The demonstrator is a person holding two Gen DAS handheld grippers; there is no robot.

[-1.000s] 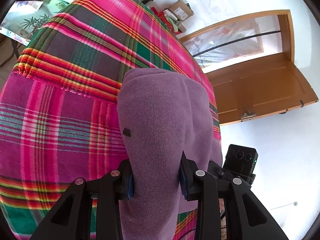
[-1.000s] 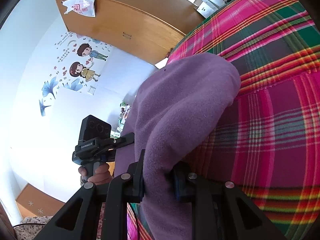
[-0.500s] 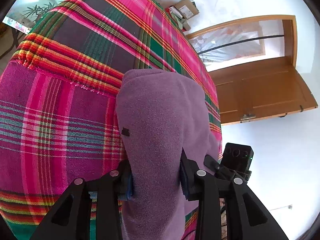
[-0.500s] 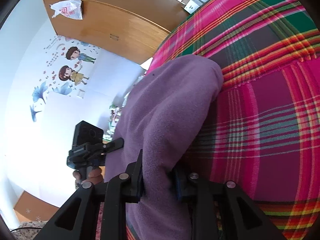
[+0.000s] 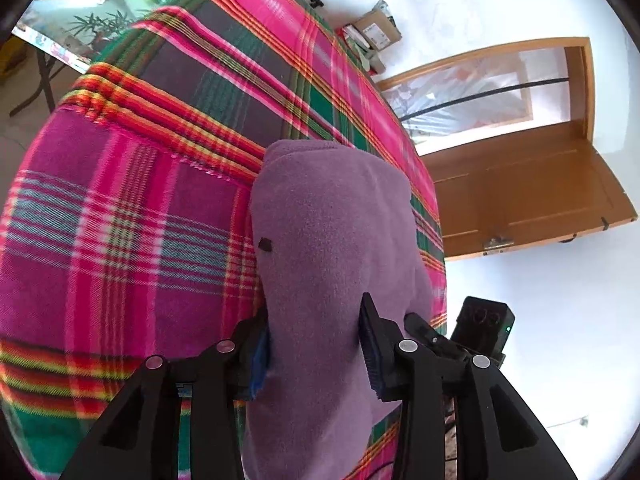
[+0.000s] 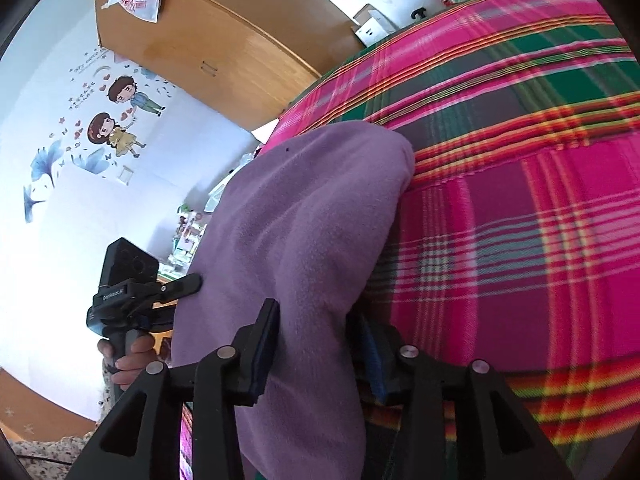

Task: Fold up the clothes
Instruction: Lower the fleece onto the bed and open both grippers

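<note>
A folded purple fleece garment lies on the bed's pink and green plaid blanket. Its near end runs between the fingers of my left gripper. Those jaws are opening, but both pads still touch the cloth. In the right wrist view the same garment passes through my right gripper. Its jaws are opening too, and a dark gap shows between the cloth and the right pad. A hand holds the left gripper at the garment's left side.
The plaid blanket stretches far to the right. A wooden wardrobe and a wall with cartoon stickers stand beyond the bed. An open wooden door, cardboard boxes and a side table ring the bed.
The right jaws have spread well apart and no longer pinch the fleece. The left gripper has slid across the blanket with the garment, its jaws a little wider.
</note>
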